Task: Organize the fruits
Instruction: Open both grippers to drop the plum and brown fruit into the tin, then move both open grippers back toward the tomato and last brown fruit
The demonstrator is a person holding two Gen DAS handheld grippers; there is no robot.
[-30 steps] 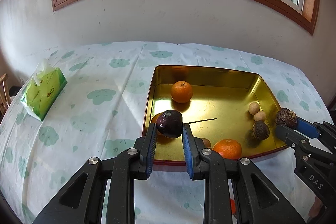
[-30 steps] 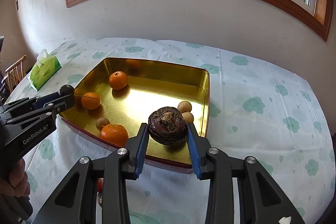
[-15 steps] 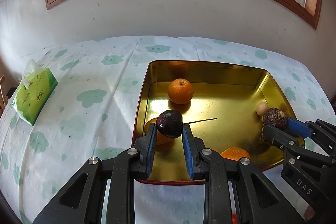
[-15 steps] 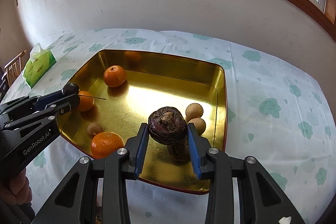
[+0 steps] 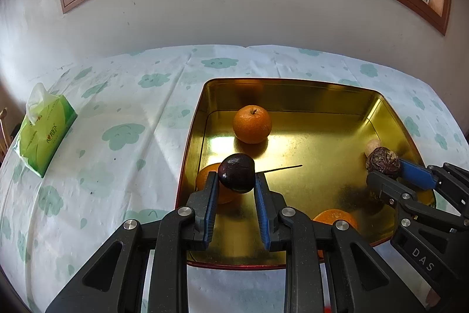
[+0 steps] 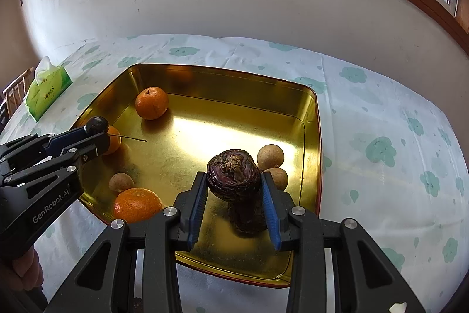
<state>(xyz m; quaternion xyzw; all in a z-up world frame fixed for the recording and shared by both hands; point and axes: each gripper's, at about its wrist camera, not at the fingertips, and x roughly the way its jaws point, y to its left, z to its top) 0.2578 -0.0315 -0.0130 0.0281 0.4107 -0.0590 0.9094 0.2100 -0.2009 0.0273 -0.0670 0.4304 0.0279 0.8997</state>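
A gold metal tray (image 5: 293, 87) (image 6: 222, 75) lies on the flowered tablecloth. My left gripper (image 5: 236, 179) (image 6: 95, 131) is shut on a dark cherry (image 5: 236, 172) (image 6: 96, 123) with a long thin stem, held above the tray's near left part. My right gripper (image 6: 234, 184) (image 5: 384, 166) is shut on a wrinkled purple fruit (image 6: 233, 176) (image 5: 382, 160) over the tray's near right side, above another wrinkled fruit (image 6: 249, 217). In the tray lie three tangerines (image 5: 252, 123) (image 6: 151, 102) (image 6: 136, 204) (image 6: 112, 140) and three small tan round fruits (image 6: 270, 156) (image 6: 277, 178) (image 6: 120, 182).
A green tissue pack (image 5: 44, 131) (image 6: 47, 91) sits on the cloth far left. A wooden chair back (image 6: 13, 96) shows past the table's left edge. A white wall and window run behind the table. A hand (image 6: 25, 272) grips the left tool.
Both grippers have moved forward and down over the tray with their fruits; the tray looms larger and nearer. Their grips are unchanged.
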